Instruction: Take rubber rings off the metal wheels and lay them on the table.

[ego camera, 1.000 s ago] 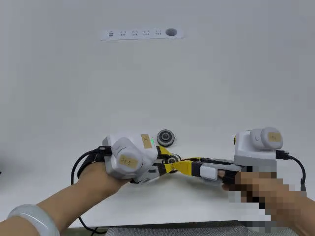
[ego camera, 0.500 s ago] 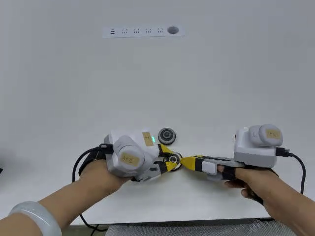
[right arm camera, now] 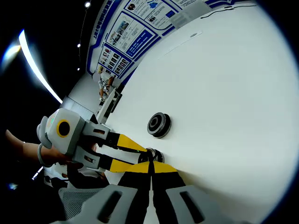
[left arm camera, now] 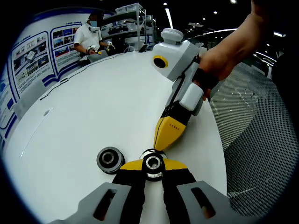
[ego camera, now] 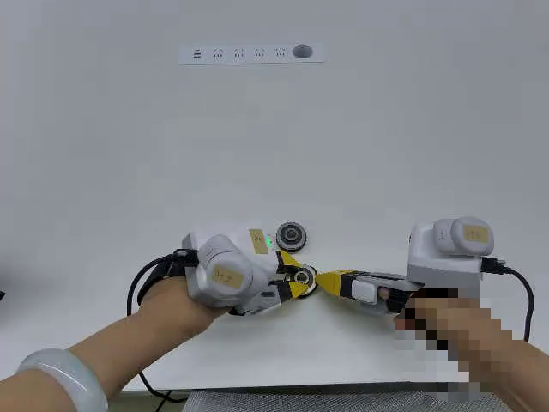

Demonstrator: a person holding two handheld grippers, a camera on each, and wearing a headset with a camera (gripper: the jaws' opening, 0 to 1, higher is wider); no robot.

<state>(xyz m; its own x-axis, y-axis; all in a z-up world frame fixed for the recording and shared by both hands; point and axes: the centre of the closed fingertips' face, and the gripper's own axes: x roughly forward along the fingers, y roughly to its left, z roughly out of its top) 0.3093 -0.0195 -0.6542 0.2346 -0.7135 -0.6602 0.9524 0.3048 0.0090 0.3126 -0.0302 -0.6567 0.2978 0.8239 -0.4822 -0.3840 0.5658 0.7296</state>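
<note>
A small metal wheel (ego camera: 302,276) with a black rubber ring is held just above the white table, with my left gripper (ego camera: 296,279) shut on it. In the left gripper view the wheel (left arm camera: 153,164) sits between that gripper's yellow tips. My right gripper (ego camera: 319,280) comes in from the right, its jaws closed and pinching the ring at the wheel's rim (right arm camera: 152,154). A second wheel (ego camera: 292,233) with its black ring lies flat on the table just behind, also seen in both gripper views (left arm camera: 110,160) (right arm camera: 159,124).
A white power strip (ego camera: 249,54) lies at the far side of the table. A black cable (ego camera: 137,287) loops by the left hand. The table's front edge runs close below both hands, with a mesh floor (ego camera: 300,402) beyond it.
The right gripper has drawn back a little to the right and its jaws have closed at the wheel's rim. The left gripper still holds the wheel in about the same place.
</note>
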